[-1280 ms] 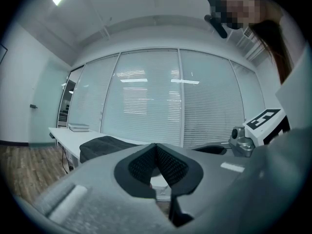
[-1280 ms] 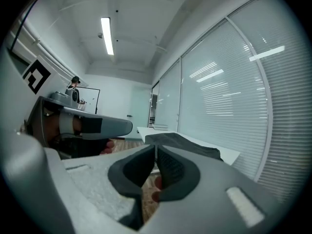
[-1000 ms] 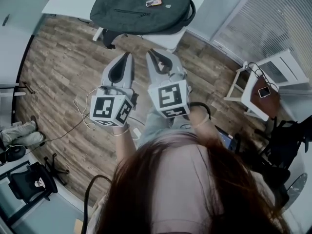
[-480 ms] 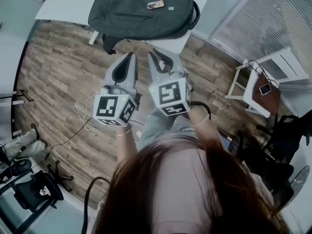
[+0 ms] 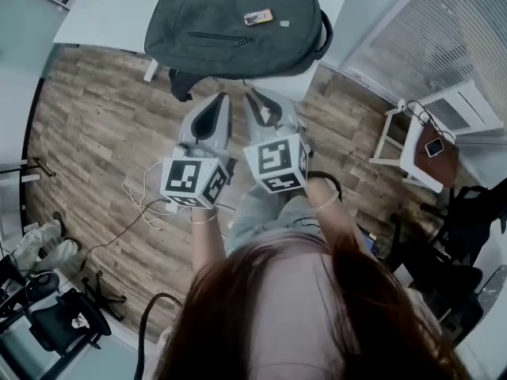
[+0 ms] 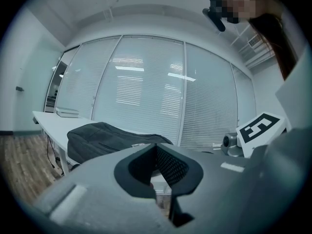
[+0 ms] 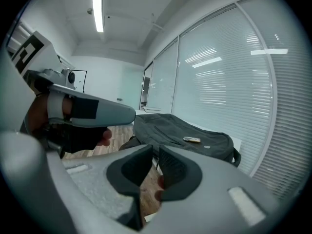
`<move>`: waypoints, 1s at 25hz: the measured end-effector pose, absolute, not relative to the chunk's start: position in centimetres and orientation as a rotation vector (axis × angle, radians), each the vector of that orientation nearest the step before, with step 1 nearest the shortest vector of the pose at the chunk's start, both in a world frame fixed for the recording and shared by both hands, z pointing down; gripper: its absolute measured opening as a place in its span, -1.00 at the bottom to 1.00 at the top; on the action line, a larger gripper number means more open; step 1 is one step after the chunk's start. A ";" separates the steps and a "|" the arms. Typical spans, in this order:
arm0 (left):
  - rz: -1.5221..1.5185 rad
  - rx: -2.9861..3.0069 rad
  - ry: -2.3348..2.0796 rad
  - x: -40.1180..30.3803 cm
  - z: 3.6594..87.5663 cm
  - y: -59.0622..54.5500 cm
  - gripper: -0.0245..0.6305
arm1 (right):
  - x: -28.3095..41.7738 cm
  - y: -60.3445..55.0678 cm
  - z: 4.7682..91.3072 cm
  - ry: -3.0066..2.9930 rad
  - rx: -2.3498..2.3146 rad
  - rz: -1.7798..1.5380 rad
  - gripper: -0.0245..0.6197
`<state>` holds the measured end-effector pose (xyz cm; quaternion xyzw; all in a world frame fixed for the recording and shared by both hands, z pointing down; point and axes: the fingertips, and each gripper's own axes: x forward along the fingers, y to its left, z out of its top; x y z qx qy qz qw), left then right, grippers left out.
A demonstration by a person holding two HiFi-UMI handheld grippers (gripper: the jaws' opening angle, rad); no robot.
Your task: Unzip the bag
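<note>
The small flat item [image 5: 259, 17] on the bag [image 5: 214, 10] was too small to identify; the worktop [image 5: 103, 18] ran off the top edge.

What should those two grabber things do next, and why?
Probably carry both forward to the backpack on the white table. The left hand-held gripper and right hand-held gripper hang over the wooden floor, short of it, holding nothing. The left jaws are shut, so they would need opening before gripping anything.

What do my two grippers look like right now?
Both the left gripper and right gripper are light grey moulded shells tapering to jaws lined with dark ribbed pads. Each carries a white cube with black square markers. A thin bracelet circles each wrist.
</note>
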<state>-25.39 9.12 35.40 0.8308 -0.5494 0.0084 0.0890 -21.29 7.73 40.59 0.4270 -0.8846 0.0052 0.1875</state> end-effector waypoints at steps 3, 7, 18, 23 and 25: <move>0.024 2.460 -1.626 -25.9 36.3 7.9 -0.90 | -21.7 6.8 41.5 -2.478 1.213 0.035 -0.78; 0.020 2.434 -1.609 -26.7 37.6 6.6 -0.90 | -22.5 6.1 42.7 -2.477 1.232 0.066 -0.78; 0.099 2.451 -1.540 -27.0 40.4 2.7 -0.90 | -23.1 3.9 46.3 -2.413 1.290 0.180 -0.78; 0.123 2.455 -1.505 -27.0 41.5 1.4 -0.90 | -23.3 3.4 47.5 -2.394 1.298 0.213 -0.78; 0.130 2.455 -1.492 -27.0 41.9 1.0 -0.90 | -23.4 3.3 47.9 -2.384 1.305 0.221 -0.77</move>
